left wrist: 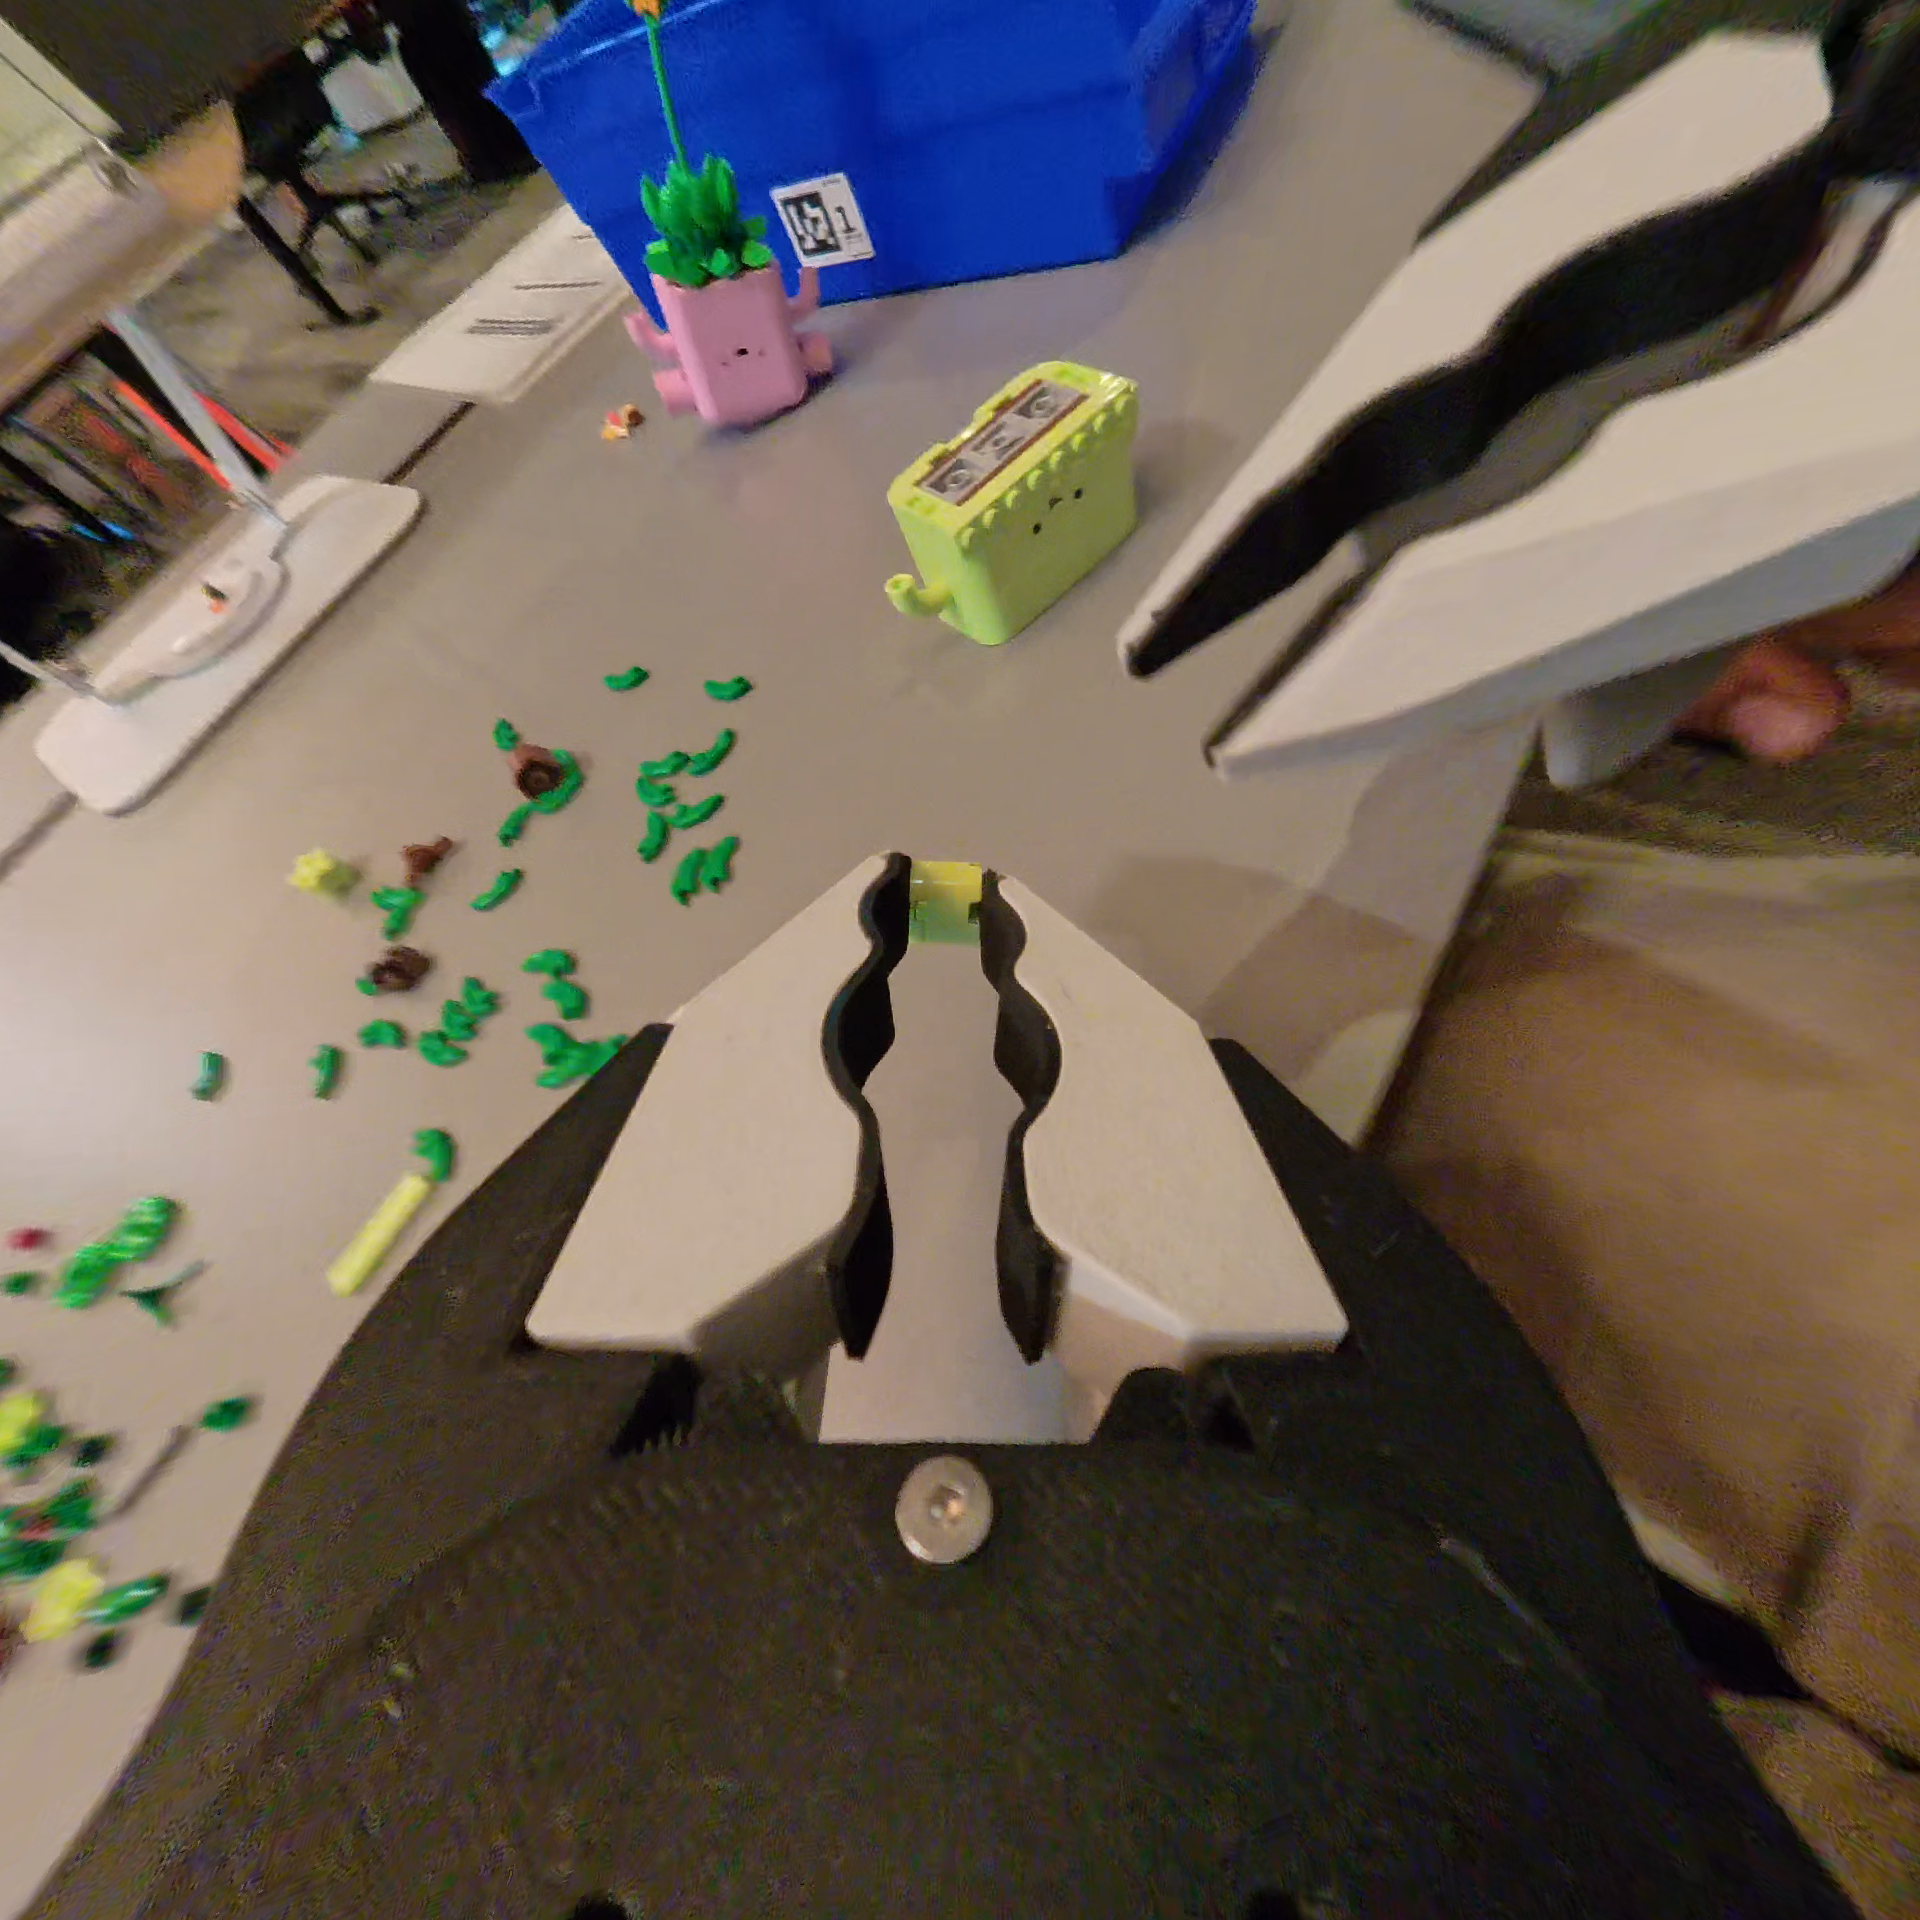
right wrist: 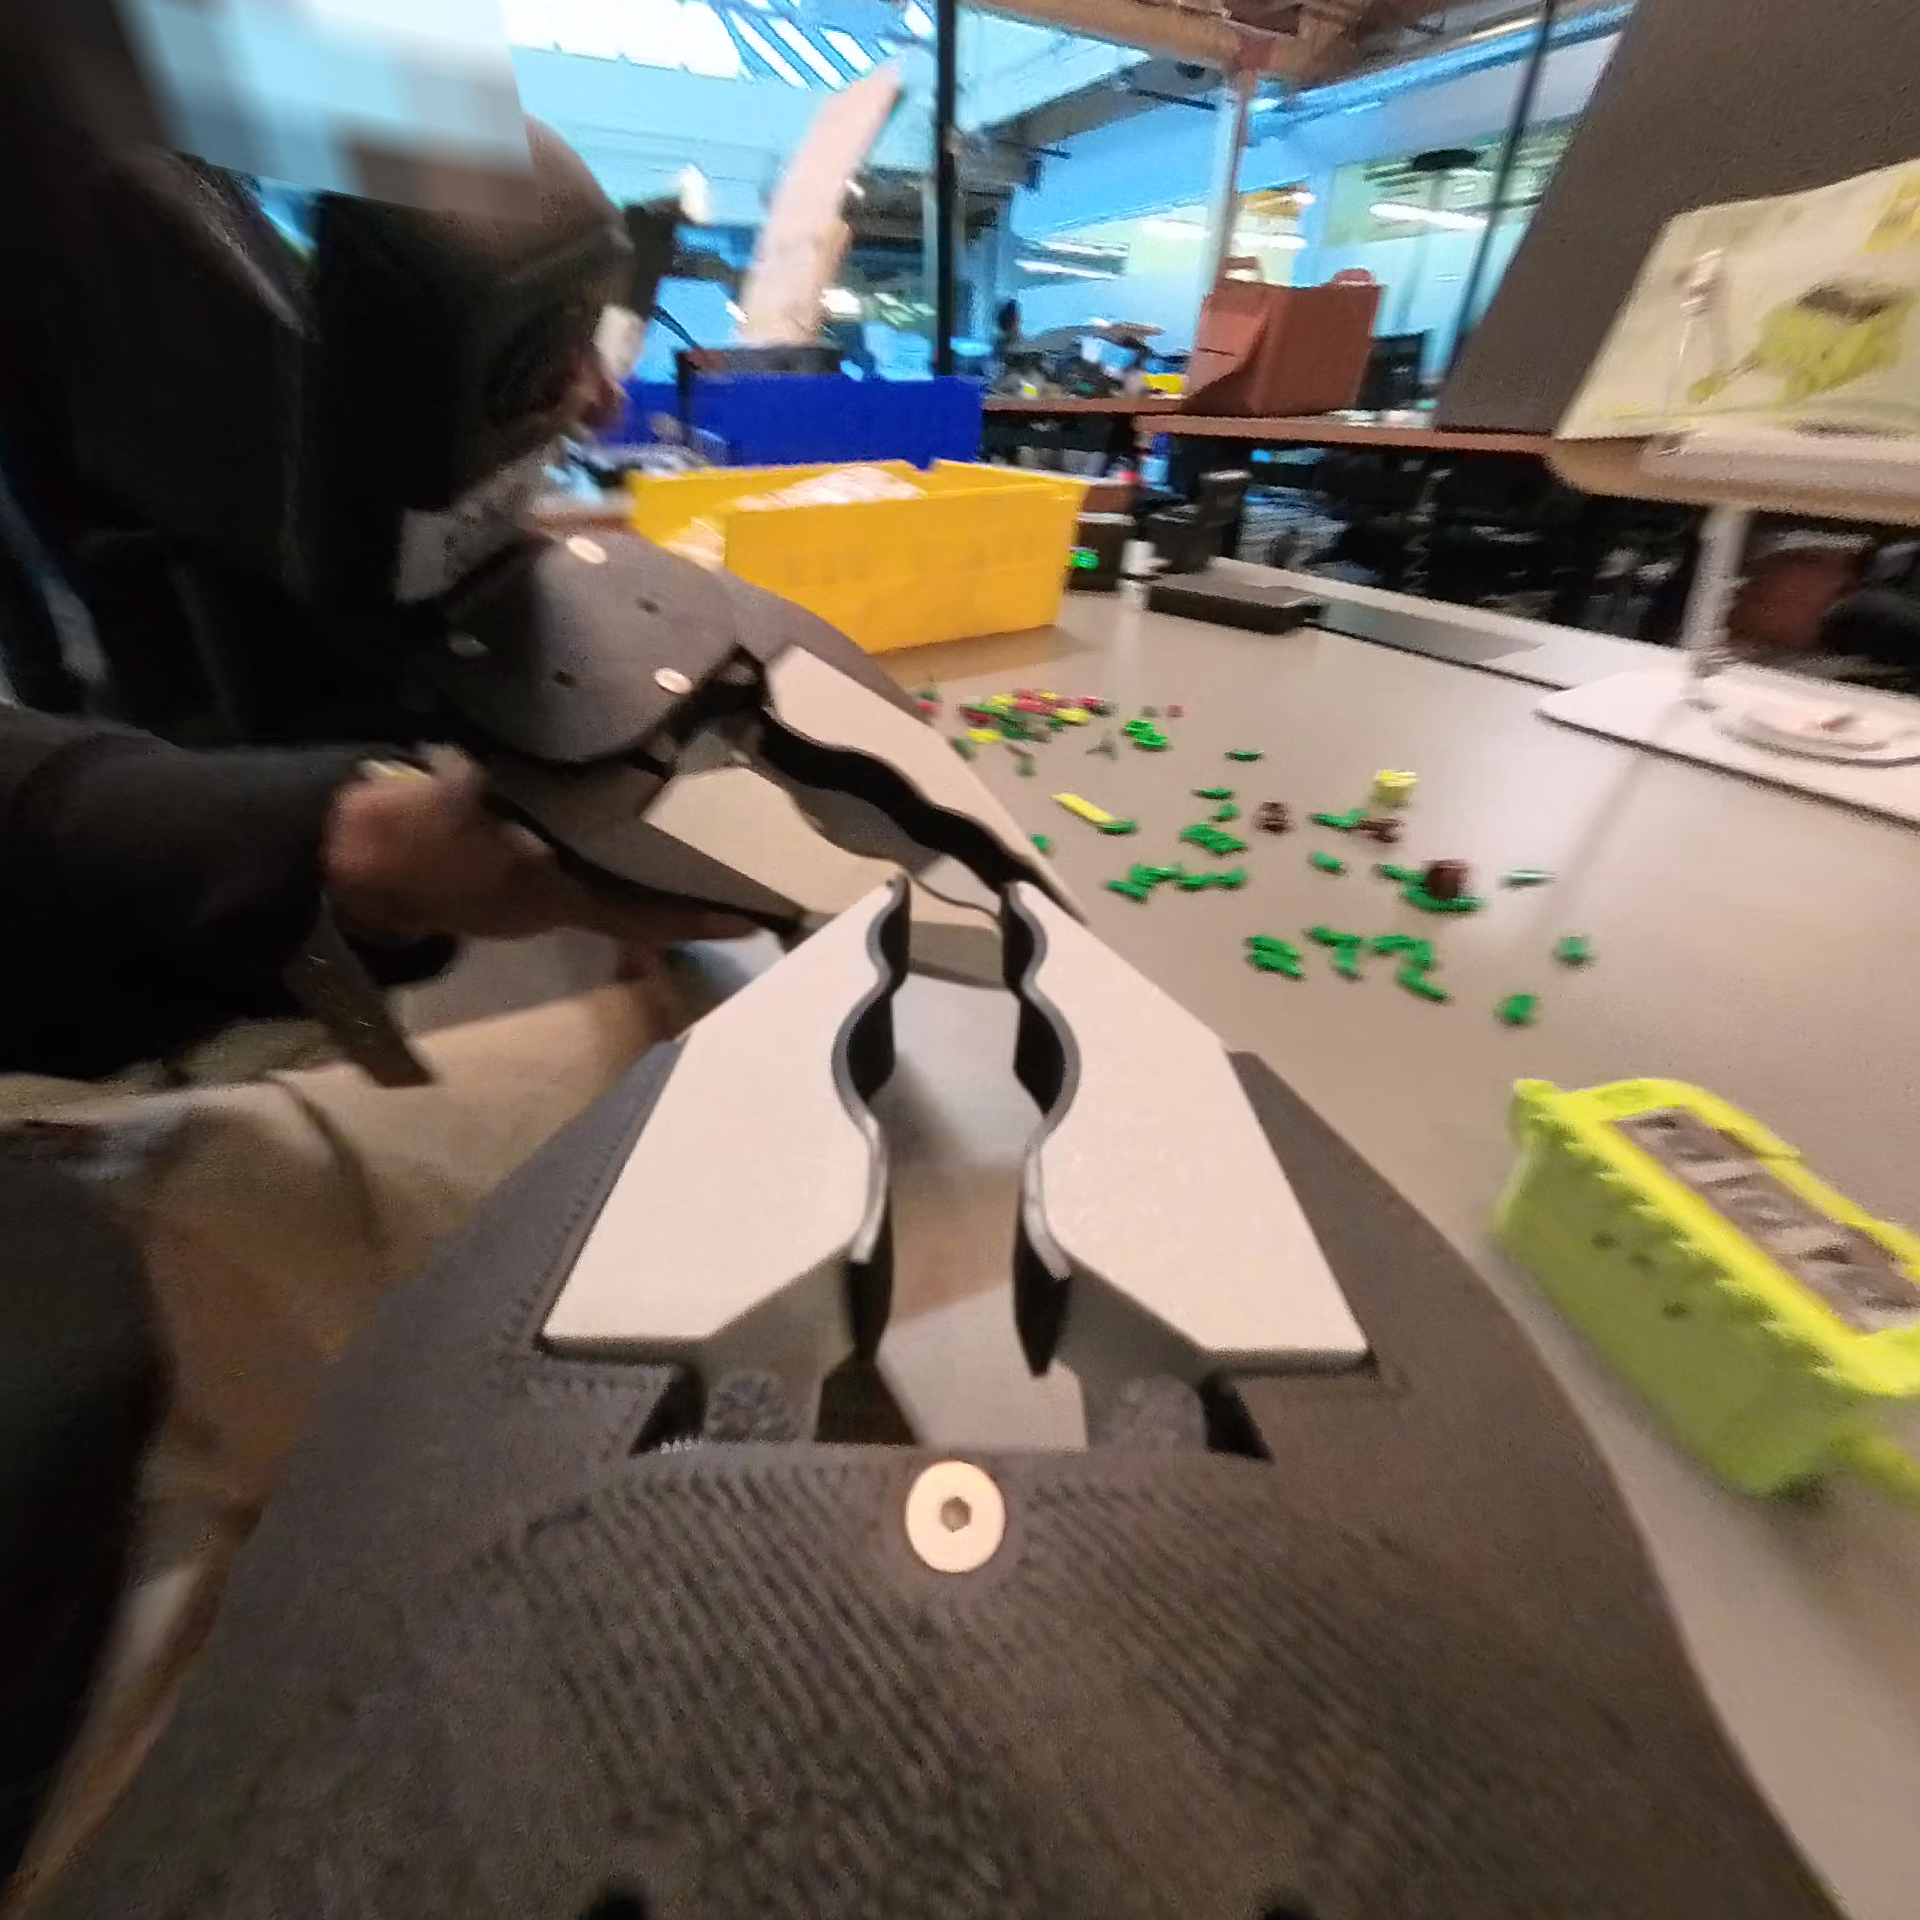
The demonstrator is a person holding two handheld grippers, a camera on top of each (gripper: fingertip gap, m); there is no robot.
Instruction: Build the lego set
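My left gripper [left wrist: 943, 883] is shut on a small lime-green lego piece [left wrist: 943, 906], held at the fingertips above the grey table [left wrist: 831, 623]. My right gripper [right wrist: 956, 904] is narrowly open and empty; in the left wrist view it [left wrist: 1174, 707] hovers at the upper right. The left gripper [right wrist: 997, 878] points at the right gripper's tips, close to them. A lime-green pot build [left wrist: 1013, 499] with a small face lies on the table; it also shows in the right wrist view [right wrist: 1704, 1278], blurred. Loose green leaf pieces [left wrist: 675, 810] and brown bits [left wrist: 535, 774] are scattered to the left.
A pink pot build with a green plant [left wrist: 732, 343] stands before a blue bin [left wrist: 935, 125]. A white stand base [left wrist: 208, 644] sits at the left. A yellow bin [right wrist: 883, 551] and an instruction booklet on a stand [right wrist: 1766, 312] are farther back. A hand [right wrist: 436, 862] holds the left gripper. Left tips to right tips: about 6 cm.
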